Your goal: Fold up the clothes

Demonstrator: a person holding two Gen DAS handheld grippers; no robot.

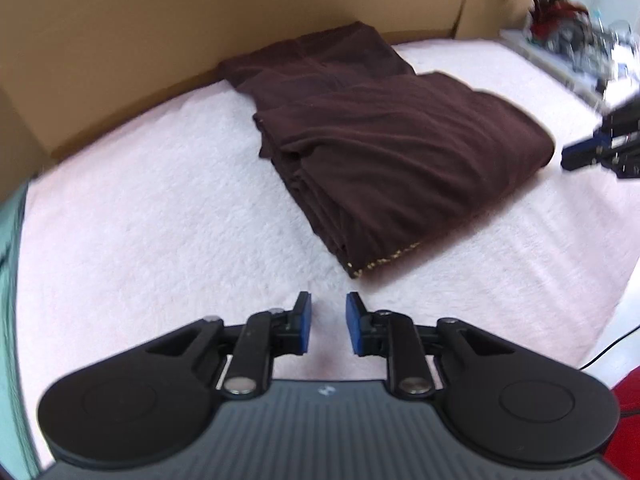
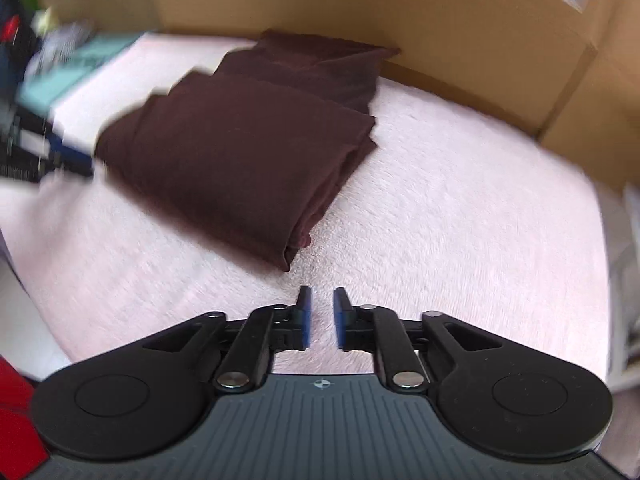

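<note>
**Folded brown garment on pink cover, both grippers empty**

A dark brown garment (image 1: 384, 148) is seen lying folded in several layers on a pale pink fleecy cover (image 1: 152, 216). Its stacked edges are shown toward the left wrist camera, and a short run of gold-coloured stitching (image 1: 388, 258) is visible at the near corner. A second, flatter part of the same cloth extends behind the thick fold toward the back. In the right wrist view the garment (image 2: 236, 160) is found left of centre, with its folded corner nearest the camera.

The left gripper (image 1: 328, 322) is held above the cover just short of the garment's near corner. Its blue pads (image 1: 306, 320) are parted by a narrow gap and nothing is gripped between them. The right gripper (image 2: 322, 316) is likewise held slightly apart, empty, above bare cover just in front of the garment's corner. It is also glimpsed, blurred, at the right edge of the left wrist view, just beside the garment's far side.

Behind the cover a brown cardboard box wall (image 1: 200, 12) is seen standing, with the garment's far end lying against it. What the cardboard encloses cannot be told. Blurred clutter (image 1: 572, 28) is visible beyond the cover at the upper right.
</note>
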